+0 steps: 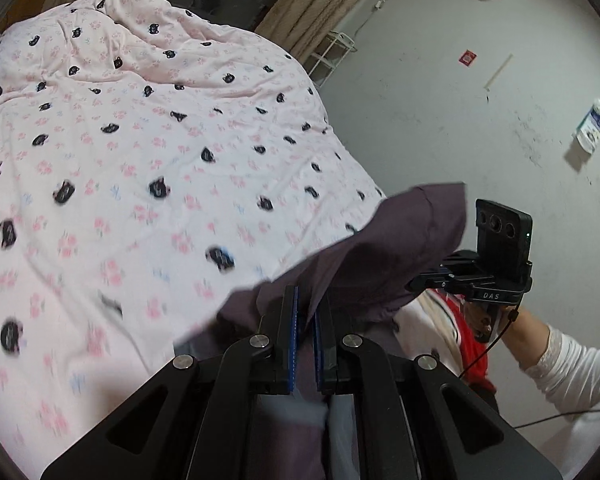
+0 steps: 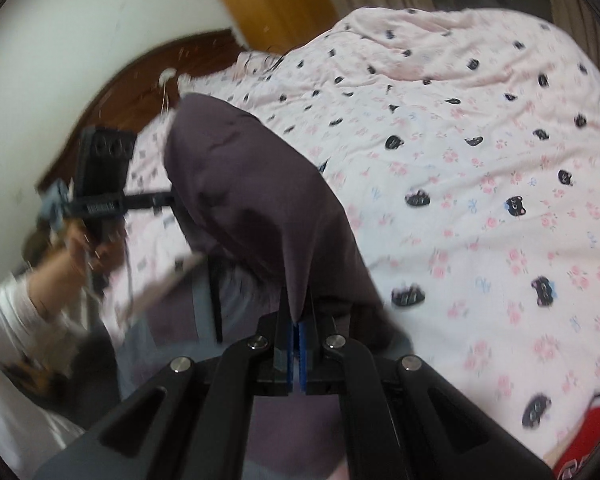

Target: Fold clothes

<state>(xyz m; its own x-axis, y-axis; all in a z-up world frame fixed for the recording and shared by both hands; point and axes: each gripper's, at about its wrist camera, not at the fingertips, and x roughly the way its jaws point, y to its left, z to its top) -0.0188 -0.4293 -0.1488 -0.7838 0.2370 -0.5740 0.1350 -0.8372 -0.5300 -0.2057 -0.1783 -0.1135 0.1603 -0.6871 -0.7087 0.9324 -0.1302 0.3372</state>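
left wrist view: left hand-held gripper [image 1: 306, 312] clenched on an edge of a dark purple-grey fabric garment [image 1: 380, 248]; blue pads nearly together with cloth pinched between them. the garment is lifted off the bed with the pink quilt printed with black cat faces and small flowers [image 1: 140, 140] and hangs between the two tools. the other tool shows at right, held by a hand [image 1: 482, 318] in a white sleeve, its front end hidden behind the cloth.

right wrist view: right hand-held gripper [image 2: 298, 320] clenched on another edge of the same garment [image 2: 240, 184], which rises as a peaked fold from the pads. a lighter grey-blue part with a dark strip hangs below; cannot tell whether it is lining or a second item.

progress, judged: early. both edges are grasped and the garment is held up in the air; no flat fold is visible and no folded stack is in view. left to do: spread it, lay it on the bed, make the folds.

writing: "das" reads on the bracket of the right tool in the left wrist view. the matching bracket in the right wrist view is too blurred to read. a red item [image 2: 584, 448] at the lower right edge carries white lettering, illegible. a small red sticker and a white card on the wall: unreadable.
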